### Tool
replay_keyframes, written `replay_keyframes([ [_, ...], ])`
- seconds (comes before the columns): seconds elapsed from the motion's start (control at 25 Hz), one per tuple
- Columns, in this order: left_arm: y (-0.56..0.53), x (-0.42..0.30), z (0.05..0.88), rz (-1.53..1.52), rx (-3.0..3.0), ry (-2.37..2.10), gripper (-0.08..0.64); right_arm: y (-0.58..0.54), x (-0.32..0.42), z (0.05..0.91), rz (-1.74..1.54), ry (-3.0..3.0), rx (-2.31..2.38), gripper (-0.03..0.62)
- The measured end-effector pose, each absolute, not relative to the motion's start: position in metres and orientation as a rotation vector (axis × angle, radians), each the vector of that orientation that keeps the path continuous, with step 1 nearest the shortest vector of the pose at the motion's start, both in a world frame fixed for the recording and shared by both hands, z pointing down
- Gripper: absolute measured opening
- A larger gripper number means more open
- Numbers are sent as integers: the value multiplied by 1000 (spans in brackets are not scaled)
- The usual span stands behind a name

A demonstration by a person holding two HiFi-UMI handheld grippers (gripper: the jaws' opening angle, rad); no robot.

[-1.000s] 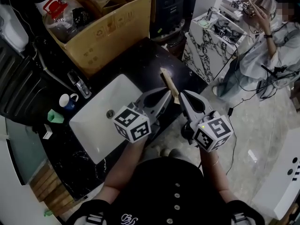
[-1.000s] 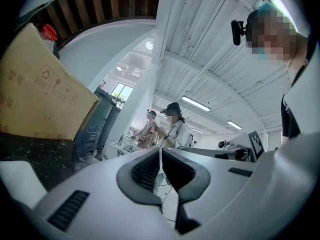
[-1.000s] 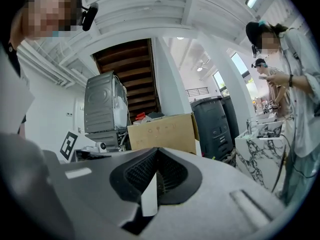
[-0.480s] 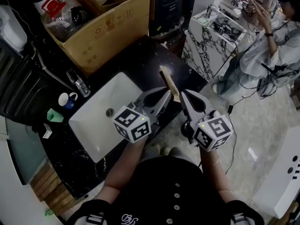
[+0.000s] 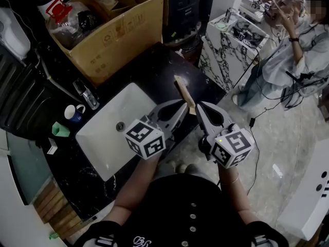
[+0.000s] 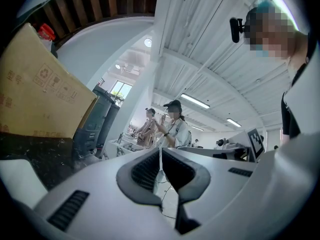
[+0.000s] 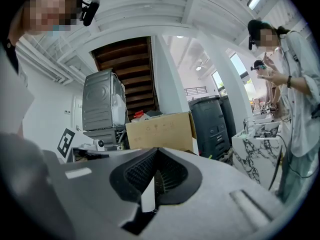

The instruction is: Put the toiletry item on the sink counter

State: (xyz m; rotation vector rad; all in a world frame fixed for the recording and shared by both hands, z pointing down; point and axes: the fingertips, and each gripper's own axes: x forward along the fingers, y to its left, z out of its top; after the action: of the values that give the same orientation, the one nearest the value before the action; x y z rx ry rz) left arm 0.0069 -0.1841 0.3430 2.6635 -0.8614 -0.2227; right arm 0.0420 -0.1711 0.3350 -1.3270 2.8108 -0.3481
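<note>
A tan, wood-coloured oblong toiletry item (image 5: 183, 89) lies on the black sink counter (image 5: 154, 68), near its right front edge. My left gripper (image 5: 183, 106) and right gripper (image 5: 198, 107) hover side by side just in front of that edge, tips pointing at the item's near end. I cannot tell if either tip touches it. In the left gripper view the left gripper (image 6: 161, 156) has its pads together with nothing between them. The right gripper (image 7: 155, 158) in its own view is also shut and empty. The white basin (image 5: 103, 138) lies left of the item.
A large cardboard box (image 5: 110, 24) with a plastic jug fills the counter's far end. A faucet (image 5: 85, 93), a blue-and-white mug (image 5: 75, 111) and a green item (image 5: 60, 129) stand behind the basin. A marble-patterned cabinet (image 5: 226, 48) and a person (image 5: 290, 50) are to the right.
</note>
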Motion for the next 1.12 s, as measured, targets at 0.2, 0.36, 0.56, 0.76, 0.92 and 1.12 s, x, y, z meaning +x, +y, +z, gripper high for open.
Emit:
replay_keyframes([
  [0.2, -184, 8, 342, -224, 2665, -857, 23, -172, 42, 334, -344, 2811, -1329, 3],
  [0.36, -183, 9, 343, -221, 2664, -854, 23, -170, 40, 335, -340, 2816, -1329, 3],
  [0.56, -182, 10, 345, -217, 2666, -854, 23, -170, 42, 336, -339, 2807, -1336, 3],
  [0.76, -182, 12, 345, -214, 2667, -854, 23, -170, 44, 335, -341, 2798, -1343, 3],
  [0.92, -182, 13, 345, -214, 2668, -852, 23, -170, 44, 336, -338, 2804, -1339, 3],
  [1.12, -182, 15, 347, -209, 2668, -850, 23, -170, 46, 337, -338, 2805, -1338, 3],
])
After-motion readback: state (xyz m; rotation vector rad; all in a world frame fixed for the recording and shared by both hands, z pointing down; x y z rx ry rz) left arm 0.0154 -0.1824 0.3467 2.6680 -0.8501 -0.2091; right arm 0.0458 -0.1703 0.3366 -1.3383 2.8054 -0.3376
